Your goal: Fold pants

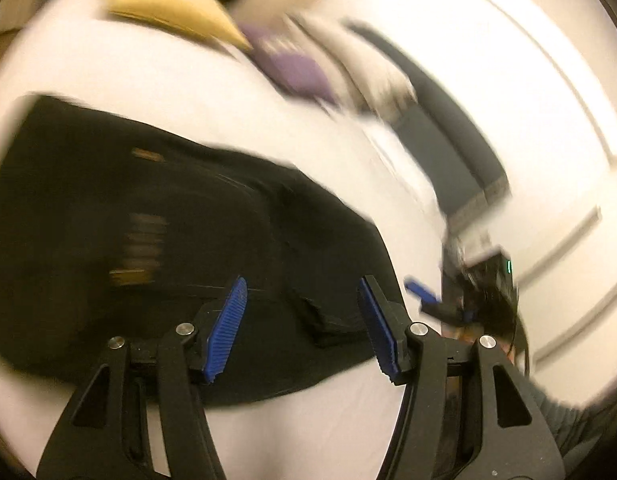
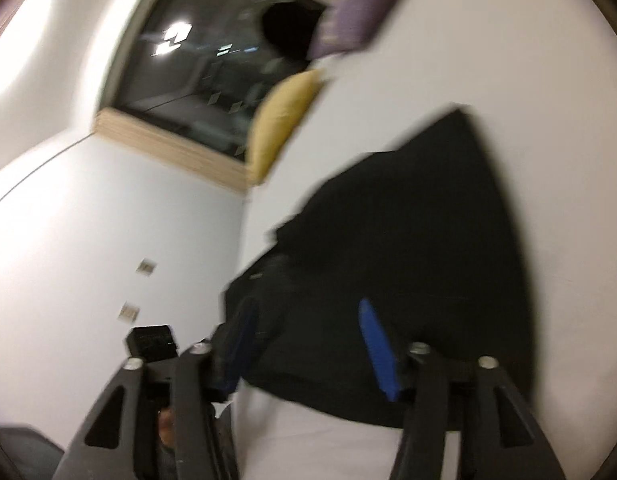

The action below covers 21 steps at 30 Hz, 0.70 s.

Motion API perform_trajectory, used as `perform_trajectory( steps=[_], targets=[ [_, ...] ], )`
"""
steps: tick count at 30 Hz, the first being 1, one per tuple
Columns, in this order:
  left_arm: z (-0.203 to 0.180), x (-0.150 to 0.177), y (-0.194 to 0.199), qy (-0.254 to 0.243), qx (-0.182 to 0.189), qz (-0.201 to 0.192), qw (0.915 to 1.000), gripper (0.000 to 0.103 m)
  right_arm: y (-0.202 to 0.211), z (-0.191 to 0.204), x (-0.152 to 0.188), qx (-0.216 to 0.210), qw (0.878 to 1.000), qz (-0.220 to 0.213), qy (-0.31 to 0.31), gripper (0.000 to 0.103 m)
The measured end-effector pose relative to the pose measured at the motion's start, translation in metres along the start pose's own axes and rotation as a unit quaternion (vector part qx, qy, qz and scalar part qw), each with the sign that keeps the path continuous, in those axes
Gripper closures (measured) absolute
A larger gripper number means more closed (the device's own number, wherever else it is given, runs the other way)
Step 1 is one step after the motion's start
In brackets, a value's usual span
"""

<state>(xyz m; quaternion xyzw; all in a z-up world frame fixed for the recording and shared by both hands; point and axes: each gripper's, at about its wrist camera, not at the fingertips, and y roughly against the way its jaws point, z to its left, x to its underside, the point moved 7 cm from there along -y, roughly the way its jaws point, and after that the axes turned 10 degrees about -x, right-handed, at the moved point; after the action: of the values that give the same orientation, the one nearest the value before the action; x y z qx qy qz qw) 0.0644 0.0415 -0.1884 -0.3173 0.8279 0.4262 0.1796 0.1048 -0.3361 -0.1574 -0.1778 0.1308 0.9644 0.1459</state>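
Note:
The black pants (image 1: 168, 220) lie folded in a flat heap on a white bed sheet (image 1: 308, 420). In the left wrist view my left gripper (image 1: 302, 320) hovers over their near edge, open, with only cloth seen behind the gap between its blue pads. My right gripper (image 1: 424, 298) shows blurred at the right of that view, beside the pants. In the right wrist view the pants (image 2: 408, 240) spread ahead, and my right gripper (image 2: 308, 346) stands open over their near end with nothing pinched. Both views are blurred.
A yellow pillow (image 2: 280, 120) and a purple pillow (image 2: 360, 12) lie at the far side of the bed, the yellow pillow (image 1: 168, 4) also showing in the left wrist view. A dark window (image 2: 204, 64) is set in the white wall (image 2: 88, 240). A sleeve (image 1: 564, 420) shows at lower right.

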Motion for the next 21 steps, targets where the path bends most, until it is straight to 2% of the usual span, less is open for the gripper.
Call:
perform_trajectory(
  steps=[1, 3, 4, 6, 7, 10, 12, 16, 21],
  targets=[
    [0.019, -0.002, 0.016, 0.022, -0.018, -0.018, 0.9994, 0.047, -0.010, -0.002, 0.003, 0.007, 1.000, 0.013, 0.002, 0.029],
    [0.061, -0.004, 0.050, 0.079, -0.053, -0.059, 0.9937, 0.047, -0.029, -0.028, 0.007, 0.046, 0.998, 0.037, -0.030, 0.029],
    [0.078, -0.004, 0.064, 0.105, -0.066, -0.076, 0.9894, 0.046, -0.035, -0.045, 0.011, 0.080, 0.994, 0.048, -0.050, 0.036],
    [0.113, 0.000, 0.086, 0.156, -0.085, -0.099, 0.9791, 0.032, -0.038, -0.040, 0.010, 0.092, 0.994, 0.042, -0.035, 0.038],
    [0.129, 0.003, 0.091, 0.178, -0.095, -0.101, 0.9741, 0.030, -0.041, -0.032, 0.009, 0.089, 0.995, 0.044, -0.027, 0.038],
    [0.163, 0.011, 0.094, 0.225, -0.083, -0.080, 0.9675, 0.030, -0.059, -0.011, 0.006, 0.075, 0.995, 0.060, -0.001, 0.037],
    [0.172, 0.012, 0.094, 0.247, -0.067, -0.079, 0.9636, 0.030, -0.066, -0.008, 0.003, 0.070, 0.996, 0.062, 0.004, 0.037],
    [0.163, 0.017, 0.076, 0.240, -0.054, -0.082, 0.9657, 0.030, -0.068, -0.014, 0.004, 0.068, 0.996, 0.060, -0.005, 0.037],
    [0.155, 0.021, 0.053, 0.271, -0.009, -0.092, 0.9581, 0.031, -0.066, -0.022, 0.011, 0.068, 0.996, 0.052, -0.021, 0.037]
  ],
)
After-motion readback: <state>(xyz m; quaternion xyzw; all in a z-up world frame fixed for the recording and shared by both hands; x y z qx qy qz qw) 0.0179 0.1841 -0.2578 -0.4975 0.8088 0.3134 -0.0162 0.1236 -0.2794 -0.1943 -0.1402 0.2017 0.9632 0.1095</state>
